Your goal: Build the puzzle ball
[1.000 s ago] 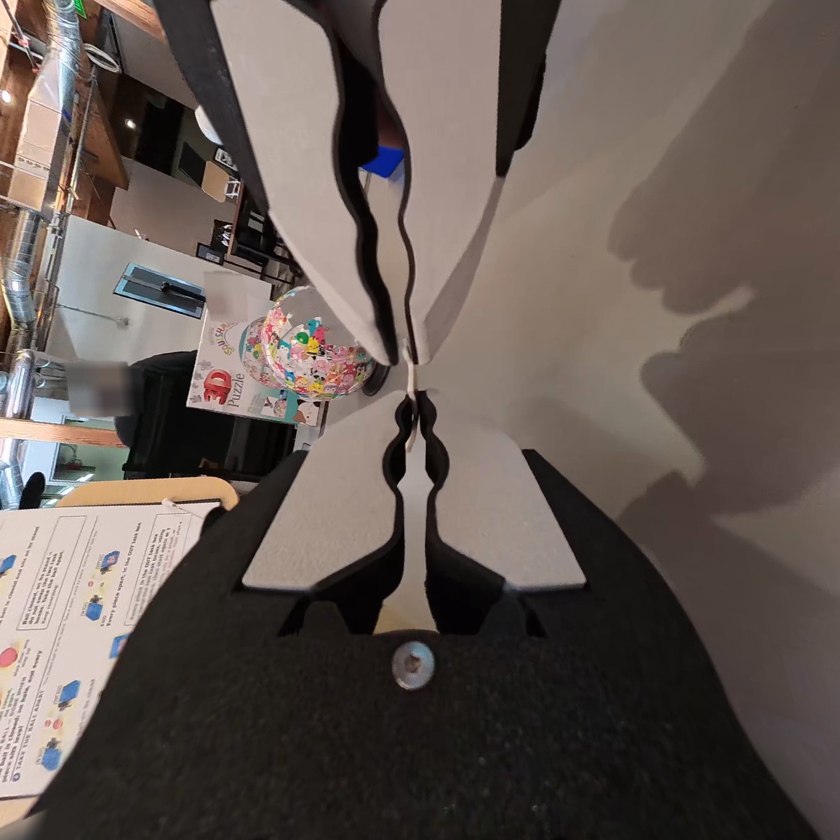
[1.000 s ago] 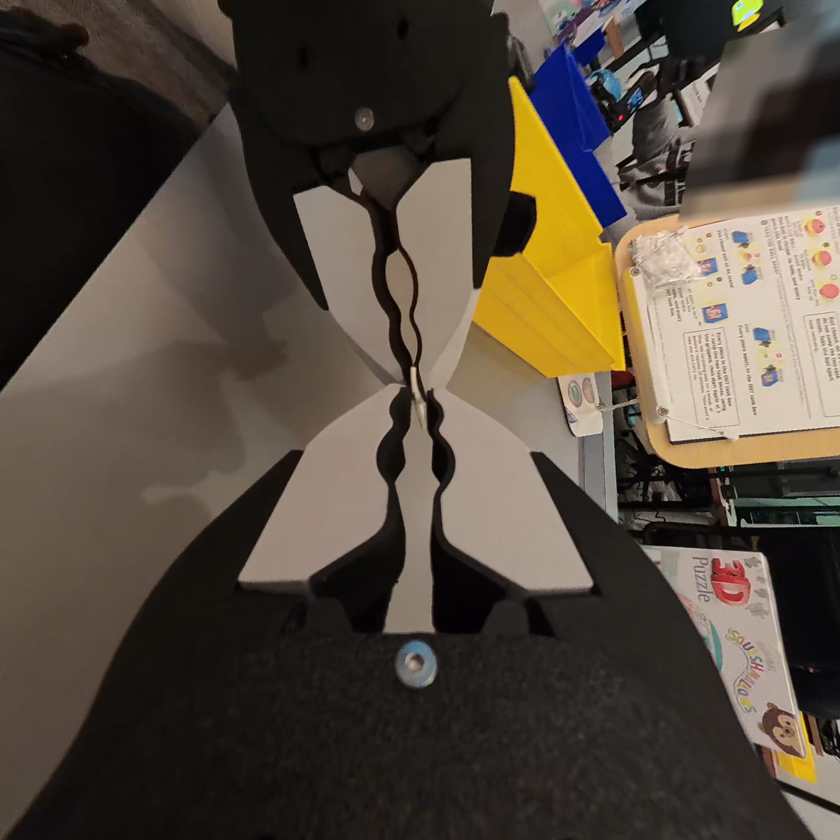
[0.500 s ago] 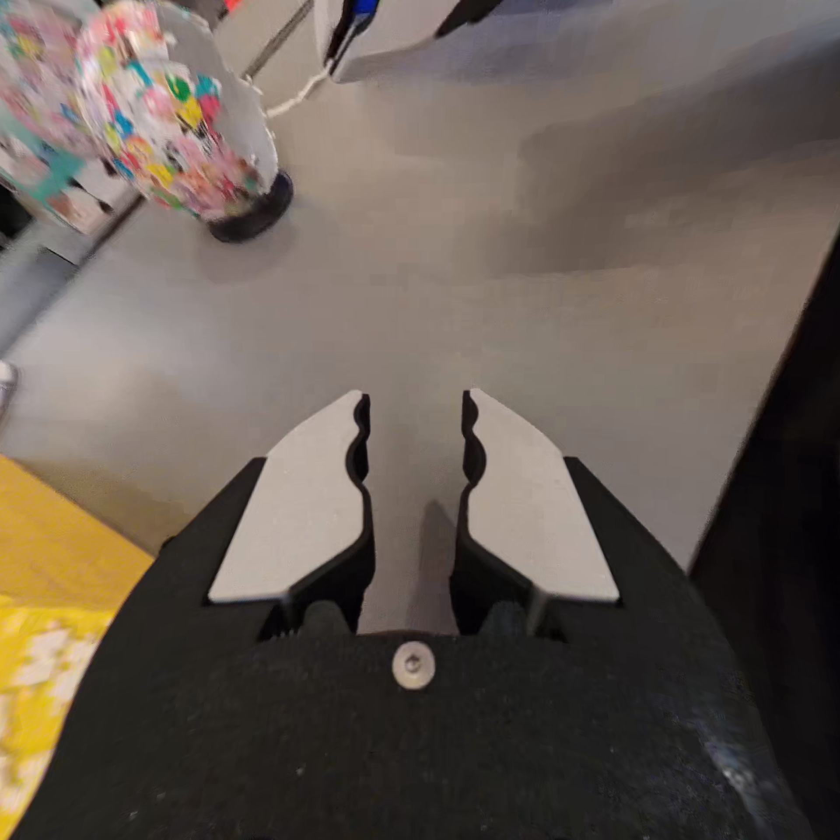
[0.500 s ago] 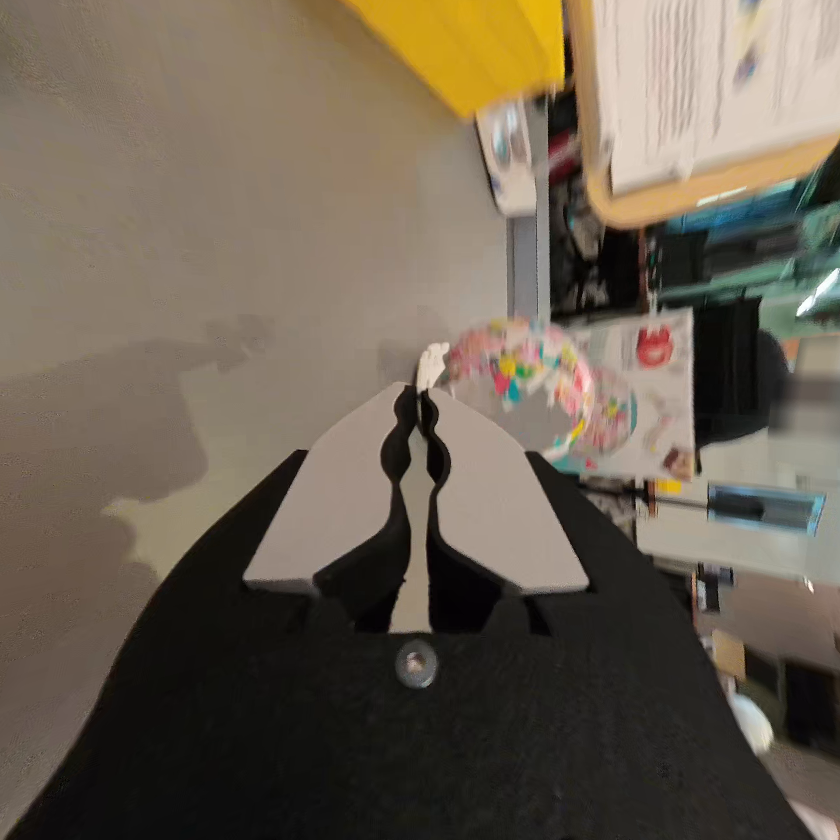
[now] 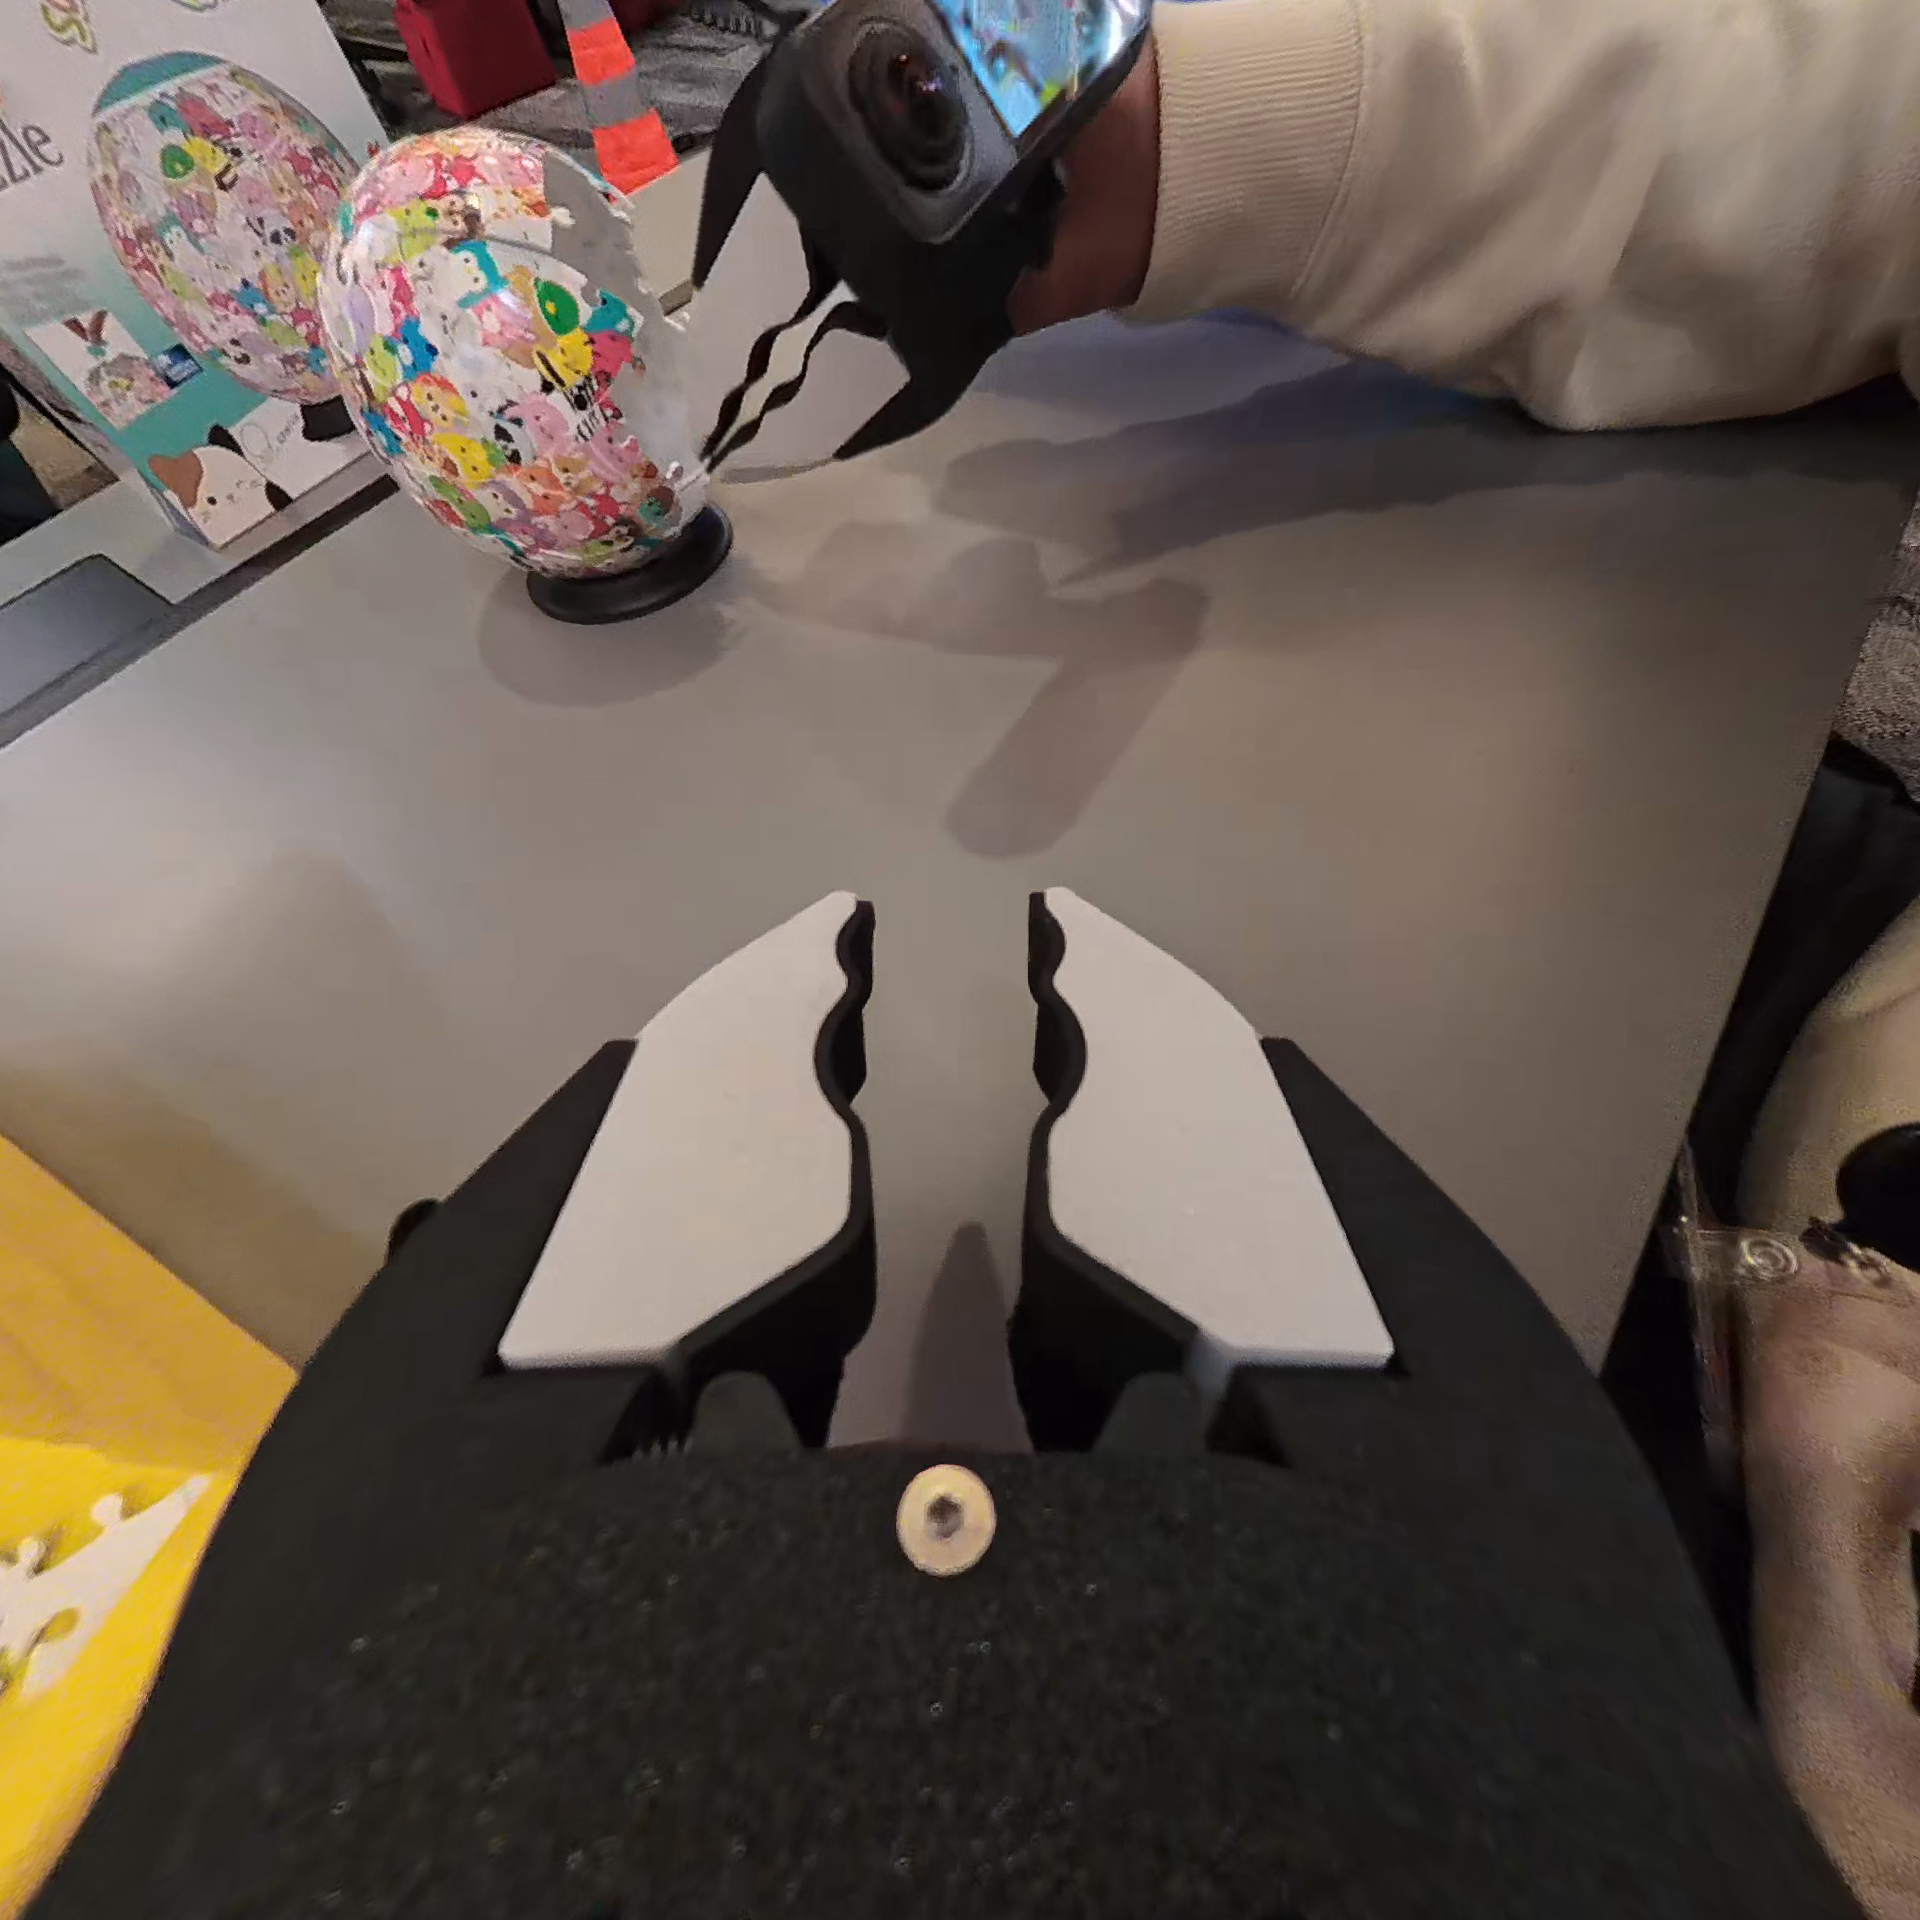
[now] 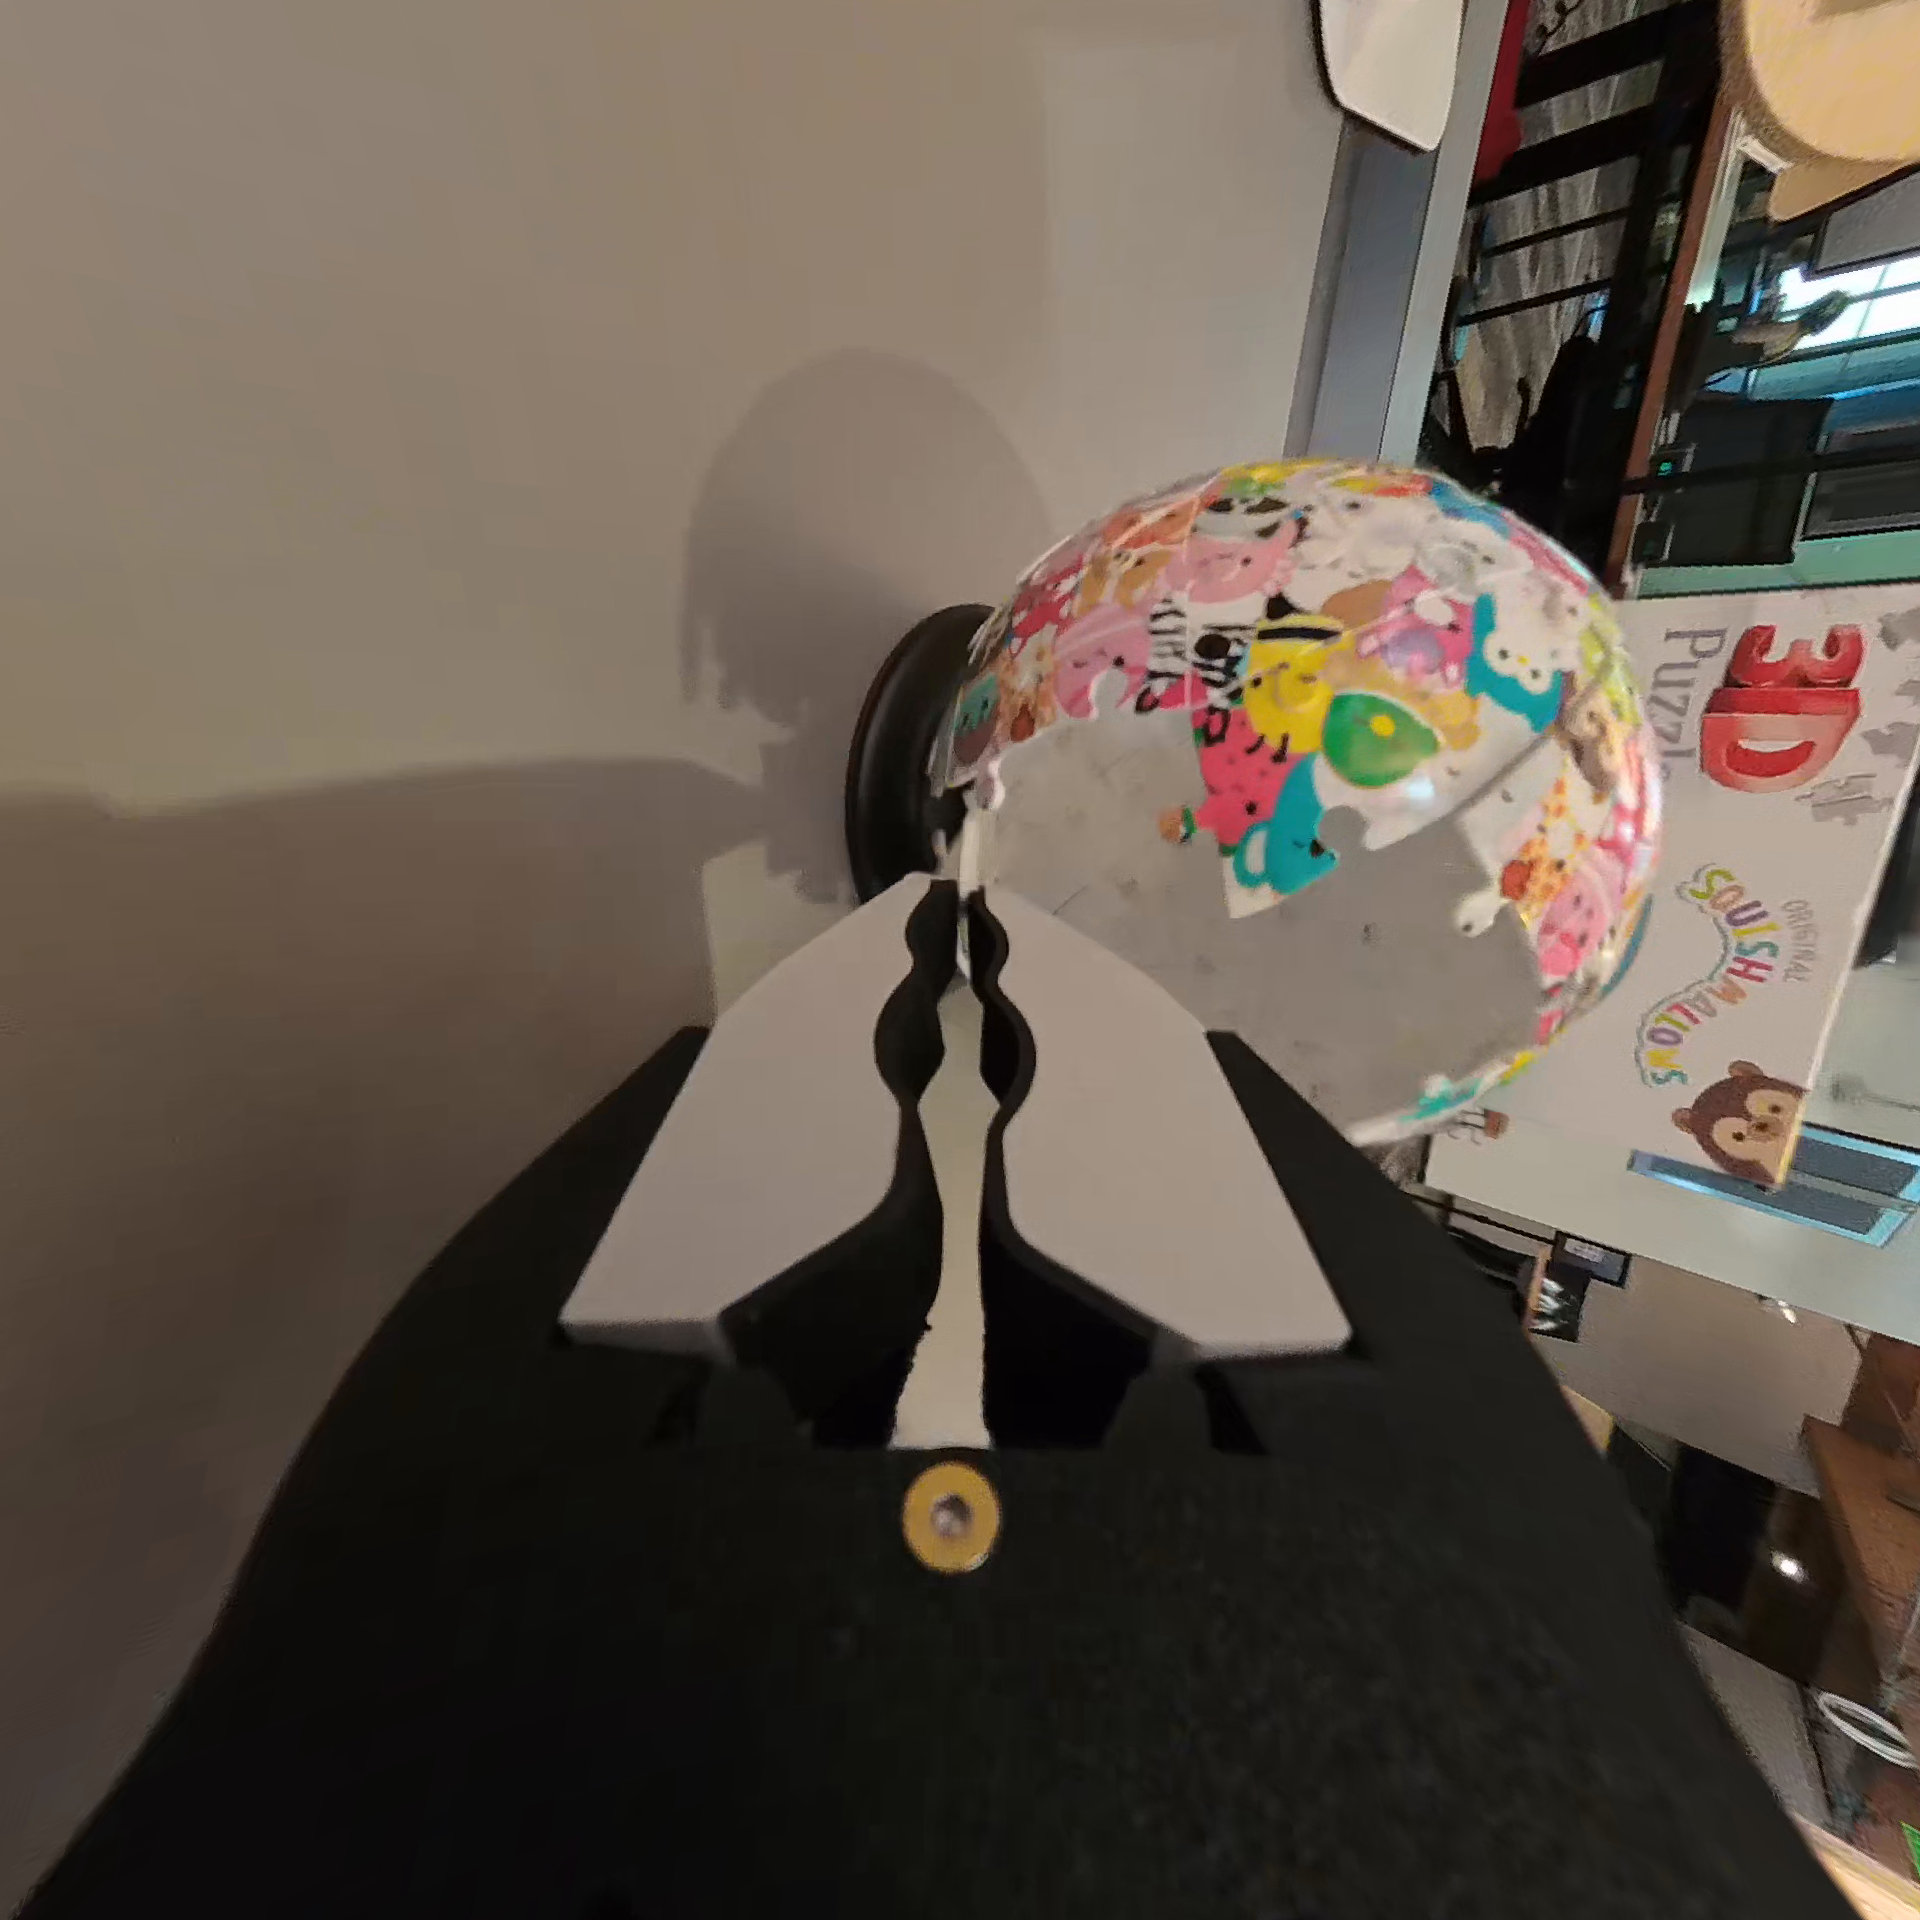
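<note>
The partly built puzzle ball [image 5: 499,364], covered in bright cartoon figures, stands on a black ring stand [image 5: 623,582] at the far left of the grey table; its open side shows grey inside. In the right wrist view the ball [image 6: 1299,748] is just ahead and to the right. My right gripper [image 6: 961,899] is shut on a thin white puzzle piece [image 6: 966,862], held edge-on at the rim of the ball's open side. It also shows in the left wrist view [image 5: 717,452]. My left gripper [image 5: 951,914] is open and empty, low over the table, well short of the ball.
The puzzle's box [image 5: 156,312] stands behind the ball, also in the right wrist view [image 6: 1766,883]. A yellow bin [image 5: 94,1455] with loose white pieces is at the near left. A cream sleeve [image 5: 1507,187] reaches in from the right. The table edge [image 5: 1714,1039] runs along the right.
My left gripper let go of the piece, opened and drew back over the table. My right gripper kept the piece and carried it over to the ball's open rim.
</note>
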